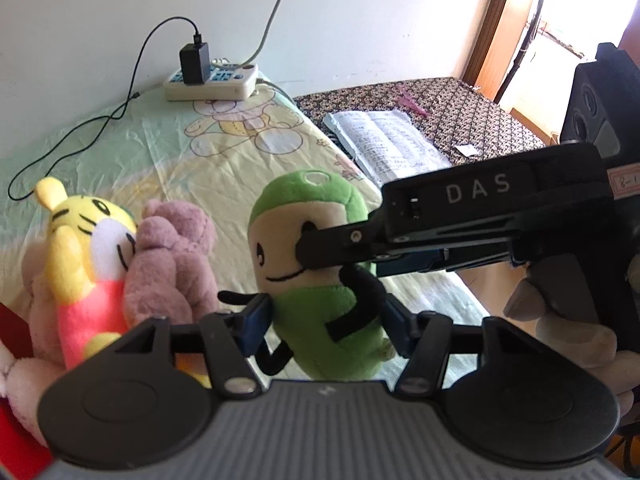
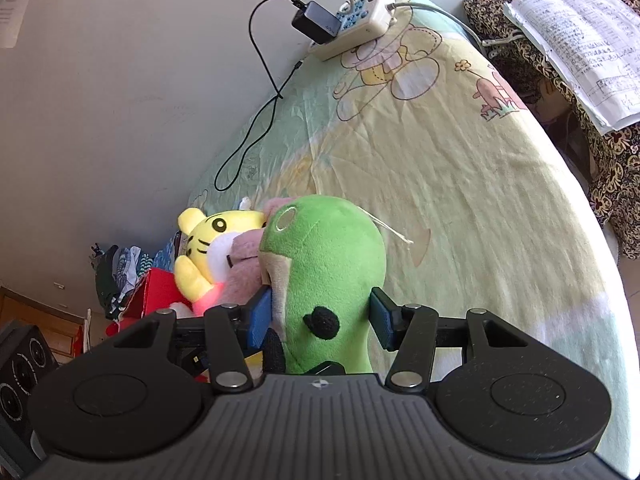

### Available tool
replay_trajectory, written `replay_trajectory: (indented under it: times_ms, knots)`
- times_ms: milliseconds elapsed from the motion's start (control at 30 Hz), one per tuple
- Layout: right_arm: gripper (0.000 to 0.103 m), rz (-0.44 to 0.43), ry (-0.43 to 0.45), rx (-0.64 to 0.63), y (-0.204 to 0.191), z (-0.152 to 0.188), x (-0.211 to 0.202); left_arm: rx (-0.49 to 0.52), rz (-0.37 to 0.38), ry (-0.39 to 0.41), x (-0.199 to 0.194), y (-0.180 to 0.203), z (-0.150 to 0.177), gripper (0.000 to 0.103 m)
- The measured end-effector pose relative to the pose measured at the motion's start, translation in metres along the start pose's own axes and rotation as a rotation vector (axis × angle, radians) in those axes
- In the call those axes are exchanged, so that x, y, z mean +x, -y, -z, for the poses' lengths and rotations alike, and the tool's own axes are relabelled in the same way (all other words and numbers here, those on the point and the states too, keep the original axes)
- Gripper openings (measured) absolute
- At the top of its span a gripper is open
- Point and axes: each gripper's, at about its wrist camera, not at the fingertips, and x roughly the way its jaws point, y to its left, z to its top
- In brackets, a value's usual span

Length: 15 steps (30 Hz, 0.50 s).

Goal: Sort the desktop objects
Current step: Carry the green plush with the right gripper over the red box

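Green plush toy [image 1: 316, 256] upright on the cartoon-print bed sheet [image 1: 224, 160], just beside a yellow tiger plush [image 1: 88, 240] and a pink plush [image 1: 172, 252]. Left tongs [image 1: 326, 320] closed around its lower body. Right tongs [image 2: 320, 320] also clamped on it, at its sides.

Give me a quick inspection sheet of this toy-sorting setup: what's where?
Surface: cartoon bedsheet, wrinkled.
Job's things: green plush upright; tiger plush and pink plush leaning together.
Clutter: open notebook on patterned cloth.
Grippers: left gripper and right gripper both flank the green plush; closure unclear.
Cables: power strip with black charger, cord trailing.
Surroundings: white wall.
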Motion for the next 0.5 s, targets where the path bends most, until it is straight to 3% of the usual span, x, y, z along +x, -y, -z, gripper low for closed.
replay_trajectory:
  times_ms: [267, 500]
  knots:
    - [0.055, -0.096, 0.033, -0.133, -0.044, 0.018, -0.010, -0.072, -0.045, 0.119, -0.059, -0.010, 0.017, 0.061]
    - [0.055, -0.177, 0.035, -0.201, -0.095, 0.034, 0.008, -0.144, -0.076, 0.210, -0.116, -0.052, 0.034, 0.061]
